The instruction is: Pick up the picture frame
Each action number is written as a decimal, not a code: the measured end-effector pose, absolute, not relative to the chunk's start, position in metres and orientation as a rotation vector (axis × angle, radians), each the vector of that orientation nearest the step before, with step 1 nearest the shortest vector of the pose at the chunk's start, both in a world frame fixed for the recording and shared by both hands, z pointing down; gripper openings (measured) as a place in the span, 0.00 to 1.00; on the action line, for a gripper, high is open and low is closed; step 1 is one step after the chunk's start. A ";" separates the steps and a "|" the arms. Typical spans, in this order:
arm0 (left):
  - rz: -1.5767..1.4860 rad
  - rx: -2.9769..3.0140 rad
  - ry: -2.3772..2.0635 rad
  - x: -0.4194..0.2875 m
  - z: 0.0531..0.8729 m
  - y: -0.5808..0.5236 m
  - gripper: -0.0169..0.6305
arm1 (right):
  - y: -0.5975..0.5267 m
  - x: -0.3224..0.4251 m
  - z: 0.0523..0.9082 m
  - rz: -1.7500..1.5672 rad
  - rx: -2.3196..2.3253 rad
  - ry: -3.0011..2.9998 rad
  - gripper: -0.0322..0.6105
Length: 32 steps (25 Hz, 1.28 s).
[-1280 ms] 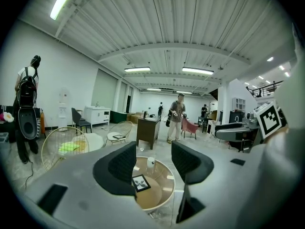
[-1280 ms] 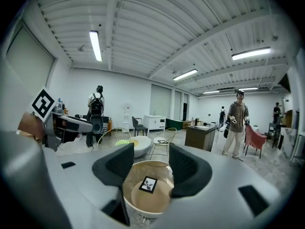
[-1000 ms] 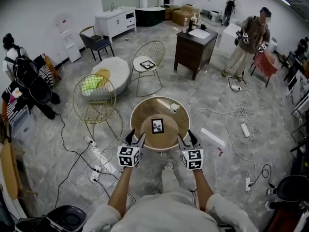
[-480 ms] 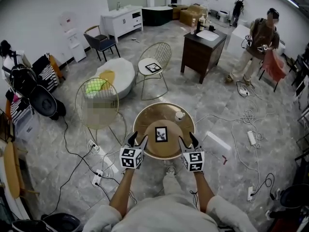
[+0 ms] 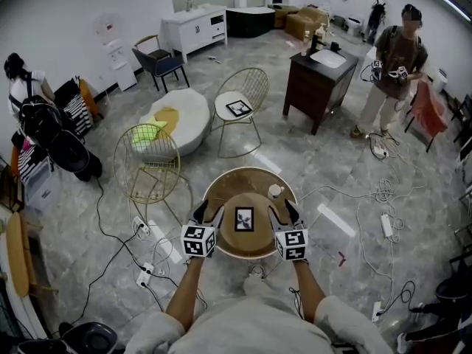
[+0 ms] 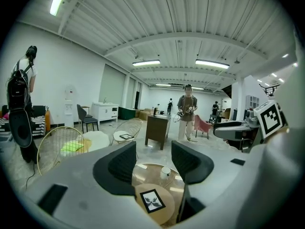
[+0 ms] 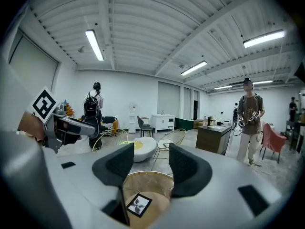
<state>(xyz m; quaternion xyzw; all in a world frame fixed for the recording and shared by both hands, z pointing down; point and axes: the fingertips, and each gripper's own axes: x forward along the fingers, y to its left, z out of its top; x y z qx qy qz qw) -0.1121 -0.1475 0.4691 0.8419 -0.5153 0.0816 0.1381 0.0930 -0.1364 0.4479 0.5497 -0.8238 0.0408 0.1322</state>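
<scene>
Wood-toned round tabletop [image 5: 247,245], small, with black-bordered picture frame [image 5: 244,218] lying flat and face up about mid-disc. Left gripper [image 5: 209,211] just left of frame, right gripper [image 5: 283,209] just right of it; frame between the two in head view, touching neither. In left gripper view, fingers [image 6: 123,163] spread wide with nothing held, frame [image 6: 152,200] low in the gap, below and ahead of the tips. In right gripper view, fingers [image 7: 188,168] likewise spread and holding nothing, frame [image 7: 138,204] low and slightly left of the gap's middle. White cup [image 5: 276,191] beyond frame to its right, on larger glossy round table [image 5: 228,179] showing behind the tabletop. Wire chair [image 5: 145,150] well left of frame. Standing person [image 5: 394,57] far beyond frame to the right.
</scene>
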 end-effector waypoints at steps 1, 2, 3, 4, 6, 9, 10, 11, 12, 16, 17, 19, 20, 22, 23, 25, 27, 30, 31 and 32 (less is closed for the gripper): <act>0.236 2.430 -1.494 -0.110 0.469 -0.154 0.35 | -0.144 0.095 0.447 0.119 1.590 -2.393 0.41; 0.234 2.426 -1.497 -0.107 0.469 -0.161 0.35 | -0.151 0.097 0.446 0.118 1.585 -2.398 0.41; 0.233 2.421 -1.500 -0.104 0.469 -0.168 0.35 | -0.159 0.099 0.445 0.116 1.580 -2.403 0.41; 0.233 2.418 -1.503 -0.101 0.469 -0.175 0.35 | -0.166 0.101 0.445 0.113 1.575 -2.408 0.41; 0.237 2.416 -1.506 -0.094 0.468 -0.189 0.35 | -0.181 0.104 0.444 0.112 1.565 -2.415 0.41; 0.246 2.412 -1.510 -0.083 0.468 -0.210 0.35 | -0.201 0.112 0.445 0.121 1.556 -2.422 0.41; 0.249 2.411 -1.511 -0.080 0.469 -0.215 0.35 | -0.206 0.114 0.447 0.126 1.551 -2.424 0.41; 0.249 2.412 -1.513 -0.077 0.468 -0.219 0.35 | -0.210 0.116 0.449 0.129 1.547 -2.426 0.41; 0.247 2.413 -1.516 -0.074 0.467 -0.223 0.35 | -0.214 0.118 0.450 0.130 1.543 -2.429 0.41; 0.242 2.419 -1.529 -0.066 0.464 -0.239 0.35 | -0.231 0.125 0.449 0.131 1.541 -2.441 0.41; 0.244 2.420 -1.530 -0.066 0.463 -0.243 0.35 | -0.235 0.125 0.448 0.130 1.541 -2.444 0.41; 0.249 2.415 -1.532 -0.065 0.464 -0.249 0.35 | -0.242 0.125 0.448 0.130 1.537 -2.451 0.41; 0.251 2.411 -1.534 -0.065 0.466 -0.251 0.35 | -0.244 0.125 0.449 0.133 1.535 -2.453 0.41; 0.252 2.406 -1.535 -0.066 0.468 -0.253 0.35 | -0.247 0.124 0.451 0.139 1.533 -2.455 0.41; 0.251 2.408 -1.535 -0.066 0.468 -0.256 0.35 | -0.250 0.124 0.451 0.138 1.534 -2.455 0.41; 0.249 2.408 -1.534 -0.067 0.469 -0.262 0.35 | -0.256 0.122 0.451 0.137 1.533 -2.455 0.41; 0.252 2.405 -1.529 -0.068 0.472 -0.265 0.35 | -0.260 0.121 0.453 0.144 1.531 -2.451 0.41; 0.257 2.404 -1.515 -0.073 0.476 -0.271 0.35 | -0.263 0.116 0.457 0.153 1.535 -2.441 0.41; 0.256 2.405 -1.509 -0.075 0.477 -0.273 0.35 | -0.265 0.114 0.457 0.153 1.539 -2.437 0.41; 0.255 2.409 -1.502 -0.077 0.477 -0.276 0.35 | -0.267 0.111 0.457 0.150 1.545 -2.434 0.41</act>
